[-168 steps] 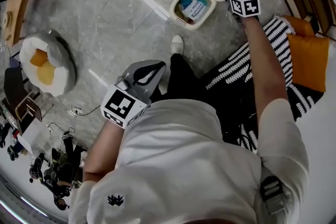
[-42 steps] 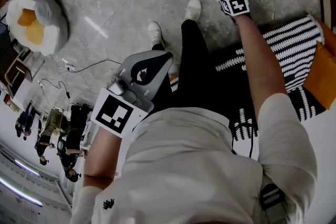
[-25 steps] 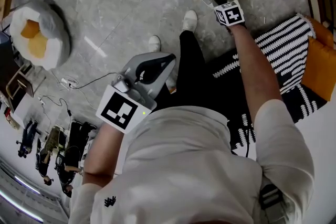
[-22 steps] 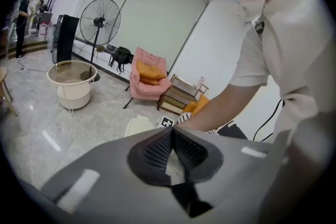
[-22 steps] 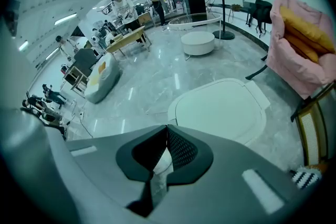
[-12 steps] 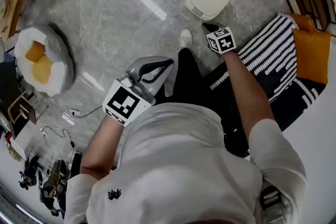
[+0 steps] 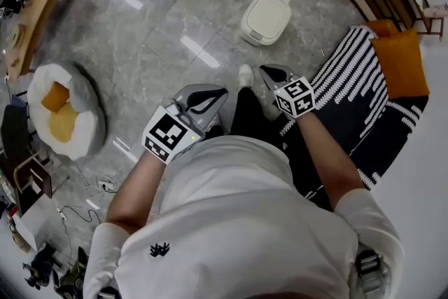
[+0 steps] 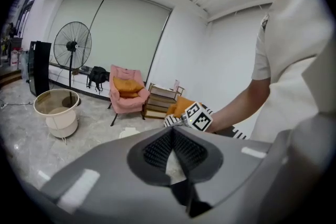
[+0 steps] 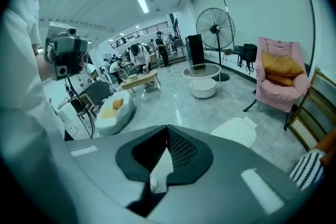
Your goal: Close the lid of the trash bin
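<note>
Both pairs of jaws are sitting closed with nothing between them; in the left gripper view the tips of your left gripper (image 8: 172,131) are meeting at a point, and in the right gripper view those of your right gripper (image 9: 167,128) are doing the same. From the head view you are holding the left gripper (image 7: 218,94) in front of your chest, its marker cube turned up toward the camera; you are holding the right gripper (image 7: 267,71) beside it and a little farther out, with its jaws pointing toward the trash bin (image 7: 266,17). The bin is standing on the grey marble floor (image 7: 154,17), well apart from both grippers and beyond your white shoe (image 7: 244,73); its cream lid is lying flat and shut on top. In the right gripper view the bin (image 9: 234,131) is showing to the right of the jaws, lid down; a pink armchair (image 9: 281,78) and a standing fan (image 9: 215,29) are standing behind it. To your right a black-and-white striped rug (image 7: 350,80) is lying under an orange cushion (image 7: 400,63); to your left a white-and-yellow floor cushion (image 7: 63,112) is resting on the floor.
</note>
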The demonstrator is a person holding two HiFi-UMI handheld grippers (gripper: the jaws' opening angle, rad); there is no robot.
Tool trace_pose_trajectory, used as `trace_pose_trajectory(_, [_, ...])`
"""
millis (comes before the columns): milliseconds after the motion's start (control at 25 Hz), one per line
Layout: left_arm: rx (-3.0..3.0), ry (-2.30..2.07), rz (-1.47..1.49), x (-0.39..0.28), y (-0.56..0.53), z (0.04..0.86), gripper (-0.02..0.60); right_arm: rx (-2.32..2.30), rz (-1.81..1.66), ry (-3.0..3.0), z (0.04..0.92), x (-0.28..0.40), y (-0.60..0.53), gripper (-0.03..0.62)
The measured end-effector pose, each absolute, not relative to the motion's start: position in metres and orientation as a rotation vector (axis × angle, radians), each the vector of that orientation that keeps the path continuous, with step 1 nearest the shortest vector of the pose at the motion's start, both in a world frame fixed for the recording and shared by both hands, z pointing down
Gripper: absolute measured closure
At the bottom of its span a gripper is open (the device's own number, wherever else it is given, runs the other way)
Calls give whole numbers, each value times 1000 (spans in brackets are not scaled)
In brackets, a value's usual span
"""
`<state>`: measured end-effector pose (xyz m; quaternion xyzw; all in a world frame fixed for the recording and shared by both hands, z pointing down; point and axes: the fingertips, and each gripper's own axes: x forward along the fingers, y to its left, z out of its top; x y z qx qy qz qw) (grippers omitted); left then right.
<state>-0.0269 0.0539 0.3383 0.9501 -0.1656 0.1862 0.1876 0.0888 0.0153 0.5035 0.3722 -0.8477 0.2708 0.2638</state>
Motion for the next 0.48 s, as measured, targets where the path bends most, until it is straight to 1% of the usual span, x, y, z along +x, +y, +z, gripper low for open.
trace_pose_trajectory(360, [2711,-475,441,-59,86,307,525,1152,565,-2448,371,66,82,594])
trace_pose_trajectory(480, [2736,-480,468,-65,102,301,525,1196,541,-2479,341,62,111,594])
